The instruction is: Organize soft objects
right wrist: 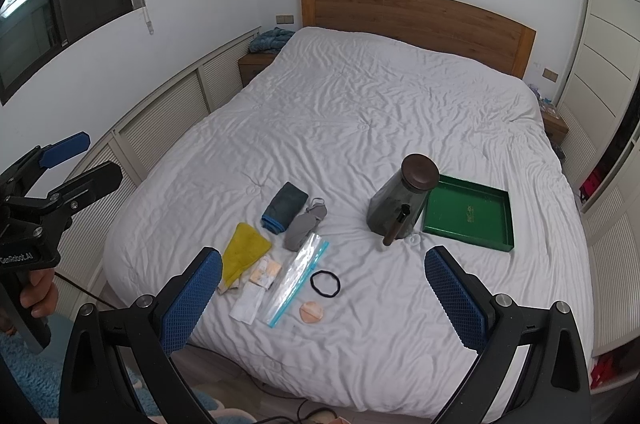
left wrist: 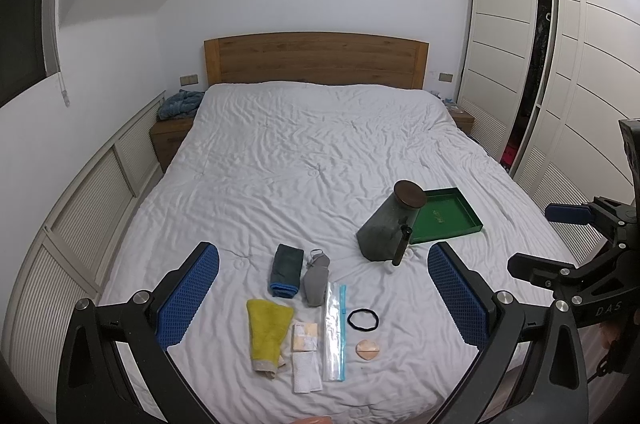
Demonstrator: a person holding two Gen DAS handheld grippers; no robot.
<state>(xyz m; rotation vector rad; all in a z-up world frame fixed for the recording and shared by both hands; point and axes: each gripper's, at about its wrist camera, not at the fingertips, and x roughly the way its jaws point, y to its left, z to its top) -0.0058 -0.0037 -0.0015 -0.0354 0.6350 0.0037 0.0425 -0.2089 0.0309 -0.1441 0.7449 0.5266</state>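
Left wrist view recorded the soft items grouped near the foot of the bed [left wrist: 320, 152]: yellow cloth [left wrist: 267, 332], folded dark towel [left wrist: 286, 270], grey pouch [left wrist: 316, 280], zip bag [left wrist: 335, 332], black hair tie [left wrist: 363, 319] and powder puff [left wrist: 368, 349]. Left gripper [left wrist: 324, 292] hovered above them, jaws spread, nothing held. Right gripper [right wrist: 324, 296] likewise stood released and empty. Only the right wrist view showed a hand [right wrist: 38, 290] gripping the left handle. The jar [left wrist: 390, 224] touched the green tray [left wrist: 448, 220]

I hold my left gripper [left wrist: 323, 290] and right gripper [right wrist: 323, 290] level, jaws spread wide, above the bed's foot edge.
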